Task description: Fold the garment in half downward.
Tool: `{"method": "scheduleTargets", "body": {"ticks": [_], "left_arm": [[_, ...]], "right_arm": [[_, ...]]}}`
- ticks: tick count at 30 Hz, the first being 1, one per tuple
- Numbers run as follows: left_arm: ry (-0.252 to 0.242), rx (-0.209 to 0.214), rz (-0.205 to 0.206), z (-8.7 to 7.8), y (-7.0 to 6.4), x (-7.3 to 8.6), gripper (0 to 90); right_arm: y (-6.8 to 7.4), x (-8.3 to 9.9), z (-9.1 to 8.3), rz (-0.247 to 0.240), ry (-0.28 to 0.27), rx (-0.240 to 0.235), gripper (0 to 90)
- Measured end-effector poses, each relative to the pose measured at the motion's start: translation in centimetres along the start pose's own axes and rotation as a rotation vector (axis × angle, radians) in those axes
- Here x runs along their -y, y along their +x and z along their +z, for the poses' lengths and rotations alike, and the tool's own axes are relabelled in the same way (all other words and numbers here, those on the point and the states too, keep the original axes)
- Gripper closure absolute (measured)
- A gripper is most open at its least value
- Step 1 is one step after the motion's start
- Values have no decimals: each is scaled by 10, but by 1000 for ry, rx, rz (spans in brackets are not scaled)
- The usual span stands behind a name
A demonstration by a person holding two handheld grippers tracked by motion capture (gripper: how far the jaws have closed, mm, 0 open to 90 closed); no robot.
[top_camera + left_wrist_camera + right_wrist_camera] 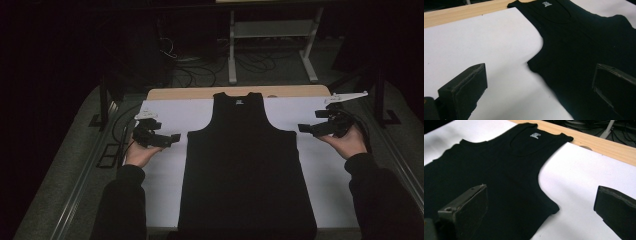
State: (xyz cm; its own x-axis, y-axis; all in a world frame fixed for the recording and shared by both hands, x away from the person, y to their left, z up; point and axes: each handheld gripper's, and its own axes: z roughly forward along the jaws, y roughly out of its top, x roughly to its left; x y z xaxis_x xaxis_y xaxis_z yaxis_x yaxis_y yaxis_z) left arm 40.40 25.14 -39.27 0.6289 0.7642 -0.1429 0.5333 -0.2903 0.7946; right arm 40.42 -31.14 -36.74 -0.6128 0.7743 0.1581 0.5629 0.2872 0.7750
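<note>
Between two wide-open hand-held grippers (174,138) (302,128), black tank top (245,165) lies lengthwise, neck away.

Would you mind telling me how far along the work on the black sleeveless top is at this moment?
Done: the black sleeveless top lies spread flat, neck away from the person, on the white sheet covering the table. In hand: the left gripper and right gripper sit open at either side near the armholes, touching nothing. Left: any grasp or fold; no edge is lifted or turned over yet.
</note>
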Motion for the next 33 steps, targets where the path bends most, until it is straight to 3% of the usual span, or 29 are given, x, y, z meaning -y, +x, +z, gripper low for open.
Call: {"method": "scheduleTargets", "body": {"ticks": [10, 15, 23, 31, 33], "left_arm": [[16, 30, 0, 23, 1, -3, 0], [29, 25, 3, 30, 3, -2, 0], [39, 23, -48, 43, 8, 4, 0], [61, 29, -60, 56, 10, 8, 0], [66, 29, -82, 60, 11, 10, 0]], "right_arm": [[-10, 5, 19, 26, 27, 3, 0], [-14, 7, 28, 31, 49, 7, 0], [-17, 11, 41, 43, 79, 11, 0], [-20, 17, 54, 54, 120, 12, 5], [-22, 18, 56, 56, 123, 3, 16]]}}
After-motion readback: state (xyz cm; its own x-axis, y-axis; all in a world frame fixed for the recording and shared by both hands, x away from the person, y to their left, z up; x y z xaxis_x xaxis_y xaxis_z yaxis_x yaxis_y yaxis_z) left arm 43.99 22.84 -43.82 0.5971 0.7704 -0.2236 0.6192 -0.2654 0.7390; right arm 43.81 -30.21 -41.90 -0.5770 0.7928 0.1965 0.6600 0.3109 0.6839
